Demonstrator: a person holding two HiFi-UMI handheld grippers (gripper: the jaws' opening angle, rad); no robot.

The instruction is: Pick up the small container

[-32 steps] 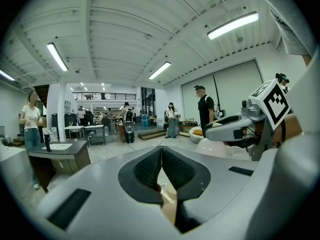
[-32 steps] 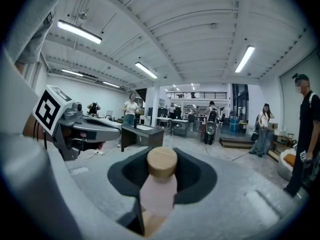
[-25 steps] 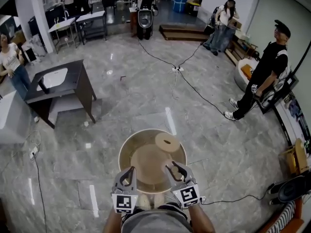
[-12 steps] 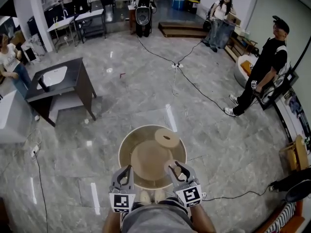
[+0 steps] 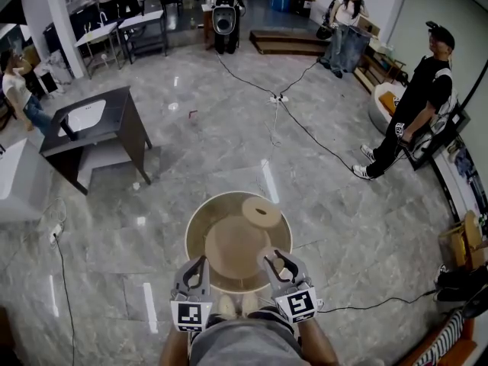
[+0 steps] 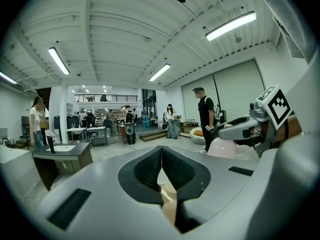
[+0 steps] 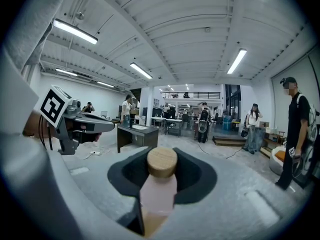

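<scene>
The small container (image 7: 159, 191) is a pale pink bottle with a round wooden lid (image 7: 161, 162). It stands upright between the pads of my right gripper (image 7: 161, 170), which is shut on it. In the head view my right gripper (image 5: 279, 266) is at the near right rim of a round wooden table (image 5: 197, 233), with the container (image 5: 287, 268) a pale spot in it. The left gripper view shows the container (image 6: 220, 147) from the side. My left gripper (image 6: 161, 152) has its jaws closed tip to tip with nothing in them. In the head view my left gripper (image 5: 194, 274) is at the table's near left rim.
On the round table lie a low wooden dome (image 5: 232, 244) and a flat wooden disc (image 5: 261, 212). A dark sink stand (image 5: 99, 124) is at the left. Cables (image 5: 305, 132) cross the marble floor. A person in black (image 5: 415, 109) stands at the right, with others further back.
The round table has slid a little up the head view, so both grippers overlap its near rim less. The right gripper still grips the container and the left stays shut.
</scene>
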